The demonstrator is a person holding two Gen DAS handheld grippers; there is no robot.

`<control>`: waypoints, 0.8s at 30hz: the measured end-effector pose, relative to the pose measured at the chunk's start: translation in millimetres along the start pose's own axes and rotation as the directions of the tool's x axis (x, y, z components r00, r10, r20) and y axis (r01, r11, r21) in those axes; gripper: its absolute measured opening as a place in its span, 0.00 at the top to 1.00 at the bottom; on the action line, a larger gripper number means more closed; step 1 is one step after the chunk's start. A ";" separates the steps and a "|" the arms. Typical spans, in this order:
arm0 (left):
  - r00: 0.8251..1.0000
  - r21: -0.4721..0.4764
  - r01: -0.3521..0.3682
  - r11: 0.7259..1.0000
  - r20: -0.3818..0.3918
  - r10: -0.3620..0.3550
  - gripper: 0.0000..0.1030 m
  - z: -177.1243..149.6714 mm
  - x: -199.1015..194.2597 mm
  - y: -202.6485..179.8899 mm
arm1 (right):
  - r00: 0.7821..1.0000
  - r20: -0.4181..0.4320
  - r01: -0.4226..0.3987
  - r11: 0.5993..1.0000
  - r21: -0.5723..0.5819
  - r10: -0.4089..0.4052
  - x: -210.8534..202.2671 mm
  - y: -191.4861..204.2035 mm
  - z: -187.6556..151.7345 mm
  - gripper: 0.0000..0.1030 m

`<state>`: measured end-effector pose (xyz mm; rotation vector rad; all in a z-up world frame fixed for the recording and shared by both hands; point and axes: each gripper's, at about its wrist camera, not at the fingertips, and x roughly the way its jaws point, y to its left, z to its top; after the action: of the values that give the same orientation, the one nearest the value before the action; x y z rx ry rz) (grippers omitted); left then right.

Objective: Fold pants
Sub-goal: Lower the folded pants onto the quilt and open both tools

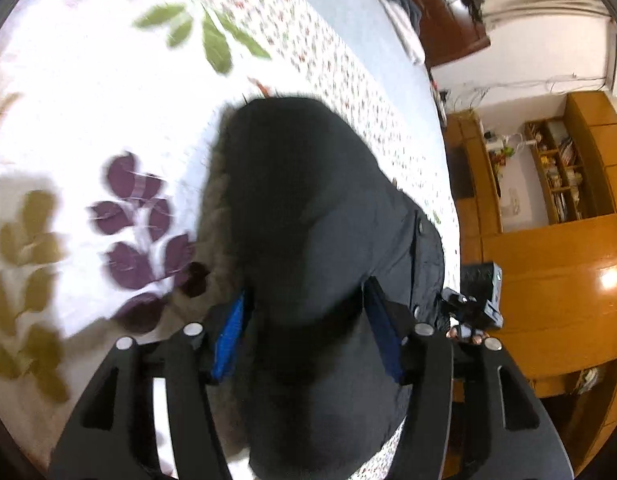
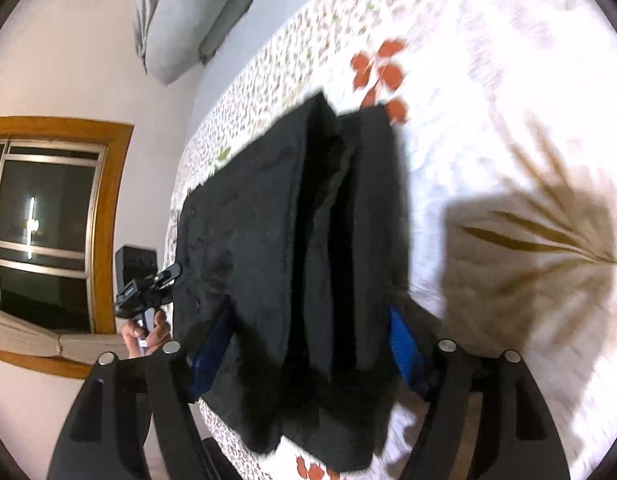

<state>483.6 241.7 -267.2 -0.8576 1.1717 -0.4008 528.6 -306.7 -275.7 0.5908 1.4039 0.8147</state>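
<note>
Both grippers, left gripper [image 1: 308, 332] and right gripper [image 2: 304, 344], stand wide with black pants [image 1: 308, 208] bunched between the jaws; grip unclear. Mid-fold on the bedspread [image 1: 108, 92]. Next, lay the cloth flat.

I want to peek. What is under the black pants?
Under the black pants is the flowery bedsheet, showing all around them. The part right beneath is covered, so anything lying there cannot be seen.

Left gripper [image 1: 308, 344] held low, fingers wide apart, dark cloth between them. Right gripper [image 2: 308, 356] same, fingers spread wide. Bare hand [image 2: 146, 334] grips handle of other gripper, off to side.
</note>
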 end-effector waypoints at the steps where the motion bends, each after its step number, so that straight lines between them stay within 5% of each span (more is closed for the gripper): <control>1: 1.000 0.013 -0.023 1.000 0.018 0.023 0.39 -6.6 -11.0 -0.6 | 1.000 0.022 0.012 1.000 -0.014 -0.012 -8.7 4.3 -5.1 0.24; 7: 0.992 0.090 -0.123 0.988 0.000 0.124 0.39 -45.3 -28.3 -4.5 | 0.996 0.026 0.092 0.990 -0.111 -0.090 -28.2 31.9 -41.8 0.22; 15: 0.990 0.044 -0.139 0.989 -0.015 0.140 0.33 -54.1 -14.2 7.2 | 0.970 0.006 0.241 0.967 -0.089 -0.241 -4.9 20.6 -44.6 0.14; 24: 0.982 -0.020 -0.150 0.988 0.115 0.152 0.16 -72.2 -50.9 11.2 | 0.986 0.087 0.145 0.989 -0.007 -0.144 -41.0 22.5 -73.2 0.10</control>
<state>397.0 256.4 -252.8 -0.7856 1.1231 -0.2169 453.8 -333.0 -240.3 0.5016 1.3446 0.6750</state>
